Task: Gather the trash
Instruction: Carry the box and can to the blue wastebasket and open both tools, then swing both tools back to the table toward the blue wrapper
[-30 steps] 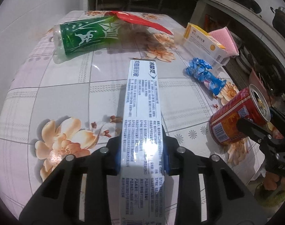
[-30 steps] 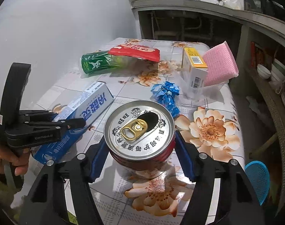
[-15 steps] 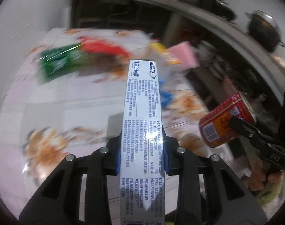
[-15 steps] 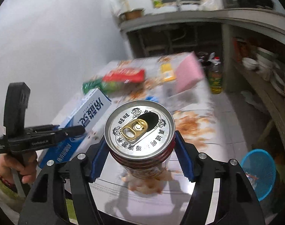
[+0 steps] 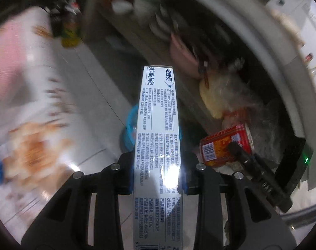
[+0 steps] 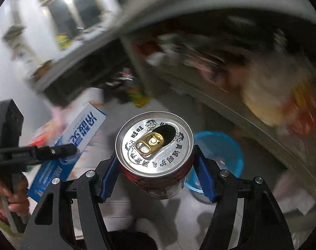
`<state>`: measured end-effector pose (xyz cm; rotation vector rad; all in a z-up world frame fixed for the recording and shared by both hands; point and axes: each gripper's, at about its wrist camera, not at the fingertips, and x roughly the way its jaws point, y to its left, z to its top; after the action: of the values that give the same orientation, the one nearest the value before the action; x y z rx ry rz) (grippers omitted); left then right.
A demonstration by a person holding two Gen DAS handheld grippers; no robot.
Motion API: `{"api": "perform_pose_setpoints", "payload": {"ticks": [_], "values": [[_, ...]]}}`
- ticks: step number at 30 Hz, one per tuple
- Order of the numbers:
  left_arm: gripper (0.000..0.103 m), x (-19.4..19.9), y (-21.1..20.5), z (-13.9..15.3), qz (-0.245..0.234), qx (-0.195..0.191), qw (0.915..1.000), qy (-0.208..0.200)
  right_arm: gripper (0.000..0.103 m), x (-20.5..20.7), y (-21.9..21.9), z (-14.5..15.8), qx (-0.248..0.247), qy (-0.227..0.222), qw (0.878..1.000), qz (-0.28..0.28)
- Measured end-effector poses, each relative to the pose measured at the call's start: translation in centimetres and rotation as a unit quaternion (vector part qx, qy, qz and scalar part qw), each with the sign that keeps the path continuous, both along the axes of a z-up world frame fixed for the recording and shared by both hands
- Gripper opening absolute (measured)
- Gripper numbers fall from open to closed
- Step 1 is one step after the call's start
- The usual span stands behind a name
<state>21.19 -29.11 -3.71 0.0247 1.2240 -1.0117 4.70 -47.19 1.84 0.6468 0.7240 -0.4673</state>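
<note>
My left gripper (image 5: 157, 173) is shut on a long blue-and-white toothpaste box (image 5: 158, 112), which sticks out forward over the floor. My right gripper (image 6: 156, 177) is shut on a red drink can (image 6: 153, 143) with an opened silver lid, held upright. A blue trash basket (image 6: 220, 145) stands on the floor just beyond the can; in the left wrist view the blue trash basket (image 5: 130, 129) shows partly behind the box. The can (image 5: 226, 145) and right gripper appear at the right of the left wrist view, and the box (image 6: 74, 143) at the left of the right wrist view.
The floral table (image 5: 18, 95) lies blurred at the left. A low grey shelf (image 6: 251, 112) with bowls and bags runs along the right above the basket. Dark bottles (image 5: 68, 29) stand on the pale floor (image 5: 91, 87). A hand (image 6: 10, 195) grips the left tool.
Both grippers swung away from the table top to the right, out over the floor beside the shelf, still holding box and can. The blue basket has come into view below them.
</note>
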Motion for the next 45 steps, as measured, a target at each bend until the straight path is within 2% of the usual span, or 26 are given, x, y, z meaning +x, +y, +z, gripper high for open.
{"api": "perform_pose_setpoints", "payload": {"ticks": [5, 8, 10, 11, 12, 16, 22, 26, 32, 36, 42, 45], "values": [[0.031, 0.0, -8.0, -5.3, -0.026, 0.072, 0.9967, 0.028, 0.065, 0.9, -4.2, -6.6, 0.053, 0.043, 0.997, -0.037], [0.031, 0.1, -11.1, -6.9, -0.031, 0.084, 0.9955, 0.033, 0.065, 2.1, -6.7, -9.2, 0.068, 0.057, 0.995, -0.054], [0.041, 0.7, -12.9, -7.5, -0.027, 0.072, 0.9965, 0.034, 0.068, 3.1, -8.5, -11.2, 0.084, 0.073, 0.992, -0.066], [0.058, 0.9, -13.6, -7.5, -0.028, 0.071, 0.9966, 0.031, 0.069, 3.7, -9.6, -12.8, 0.103, 0.076, 0.99, -0.067], [0.065, 1.2, -14.2, -7.8, -0.021, 0.074, 0.9968, 0.023, 0.071, 3.8, -10.1, -13.7, 0.109, 0.077, 0.989, -0.07], [0.065, 2.1, -14.5, -8.0, 0.006, 0.073, 0.9971, 0.02, 0.071, 3.3, -11.0, -16.4, 0.127, 0.083, 0.985, -0.084], [0.065, 2.6, -12.9, -7.4, 0.017, 0.072, 0.9973, 0.007, 0.071, 2.2, -9.5, -17.4, 0.13, 0.075, 0.986, -0.072], [0.065, 2.4, -11.4, -6.0, 0.018, 0.063, 0.9978, 0.0, 0.071, 0.7, -8.2, -16.8, 0.127, 0.074, 0.987, -0.069], [0.065, 1.3, -7.8, -2.3, 0.017, 0.039, 0.9985, -0.033, 0.071, 0.1, -6.7, -14.4, 0.112, 0.063, 0.99, -0.055], [0.065, 0.3, -4.0, 0.4, 0.017, 0.011, 0.9985, -0.05, 0.077, 0.3, -4.6, -12.0, 0.094, 0.049, 0.994, -0.029], [0.068, -1.4, 4.1, 3.8, 0.034, -0.045, 0.9953, -0.078, 0.08, 1.2, -0.9, -7.2, 0.06, 0.015, 0.998, 0.022], [0.07, -2.3, 9.5, 5.1, 0.054, -0.062, 0.9908, -0.108, 0.08, 1.7, 1.0, -4.3, 0.04, -0.006, 0.998, 0.053]]}}
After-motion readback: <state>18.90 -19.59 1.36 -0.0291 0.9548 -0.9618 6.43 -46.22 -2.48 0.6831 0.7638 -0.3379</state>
